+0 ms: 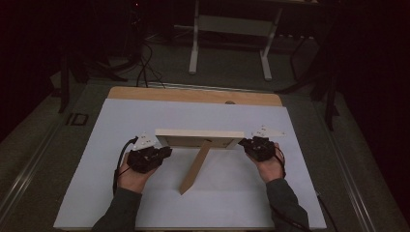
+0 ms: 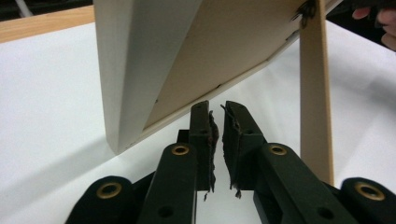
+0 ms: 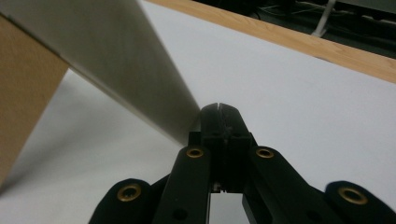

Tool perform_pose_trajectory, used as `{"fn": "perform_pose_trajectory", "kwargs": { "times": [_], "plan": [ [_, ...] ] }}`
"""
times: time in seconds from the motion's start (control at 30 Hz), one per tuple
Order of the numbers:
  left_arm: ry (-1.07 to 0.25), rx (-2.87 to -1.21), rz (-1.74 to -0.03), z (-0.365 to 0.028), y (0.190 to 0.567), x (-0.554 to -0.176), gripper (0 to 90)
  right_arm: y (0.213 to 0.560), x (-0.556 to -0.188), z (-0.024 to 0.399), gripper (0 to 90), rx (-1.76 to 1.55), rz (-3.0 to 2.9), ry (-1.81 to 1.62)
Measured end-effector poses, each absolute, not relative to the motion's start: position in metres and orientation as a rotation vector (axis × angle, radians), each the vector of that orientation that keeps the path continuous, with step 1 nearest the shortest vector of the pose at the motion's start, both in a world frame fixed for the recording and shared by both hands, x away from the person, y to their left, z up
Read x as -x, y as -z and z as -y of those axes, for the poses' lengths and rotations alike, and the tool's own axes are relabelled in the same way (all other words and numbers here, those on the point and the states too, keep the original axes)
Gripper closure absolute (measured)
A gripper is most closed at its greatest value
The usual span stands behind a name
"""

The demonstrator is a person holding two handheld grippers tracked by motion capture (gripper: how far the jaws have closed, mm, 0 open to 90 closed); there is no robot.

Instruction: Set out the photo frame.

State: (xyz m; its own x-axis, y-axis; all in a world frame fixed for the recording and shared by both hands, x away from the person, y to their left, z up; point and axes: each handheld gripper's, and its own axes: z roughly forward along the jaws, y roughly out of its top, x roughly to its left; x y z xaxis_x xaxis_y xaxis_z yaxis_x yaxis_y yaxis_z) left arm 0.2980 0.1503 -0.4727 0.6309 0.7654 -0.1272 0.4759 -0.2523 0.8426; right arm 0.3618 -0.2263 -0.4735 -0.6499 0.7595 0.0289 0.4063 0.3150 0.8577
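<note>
Table (image 1: 145, 203) carries a white sheet, with a wood edge showing along the far side. Picture frame (image 1: 199, 138) stands near the middle of that sheet, back toward the person, leaning on its fold-out strut (image 1: 194, 169), whose foot rests on the sheet on the near side. So the frame looks already stood up and propped; judging from this, the placing is essentially done and what's left is backing both hands away without knocking it. Left gripper (image 1: 163, 151) sits at the frame's left end, right gripper (image 1: 245, 143) at its right end, one in each hand. In the left gripper view the jaws are nearly together with a thin gap and nothing between the pads; the frame's lower edge (image 2: 187, 79) passes just beyond the tips, apparently clear of them. In the right gripper view the jaws are fully clenched on nothing, tips just beside the frame's bottom corner (image 3: 184, 123); whether they actually touch the wood I can't tell, the corner is blurred there. Neither tool is grasping the frame, so it's standing on its own support. Risk on retreat: the right tips are close enough to nudge the corner, and the strut is the only thing keeping the frame up.
</note>
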Motion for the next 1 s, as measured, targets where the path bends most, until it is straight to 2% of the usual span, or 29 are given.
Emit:
{"fn": "perform_pose_trajectory", "kwargs": {
  "times": [0.23,1.0],
  "plan": [
    [-0.411,-1.909,-0.998,-0.149,0.474,-0.301,89.7,0.471,-0.368,0.227,90.0,-1.061,-2.197,-1.314],
    [-0.439,-1.891,-1.036,-0.145,0.475,-0.313,90.0,0.472,-0.369,0.227,90.0,-1.063,-2.214,-1.329]
  ]
}}
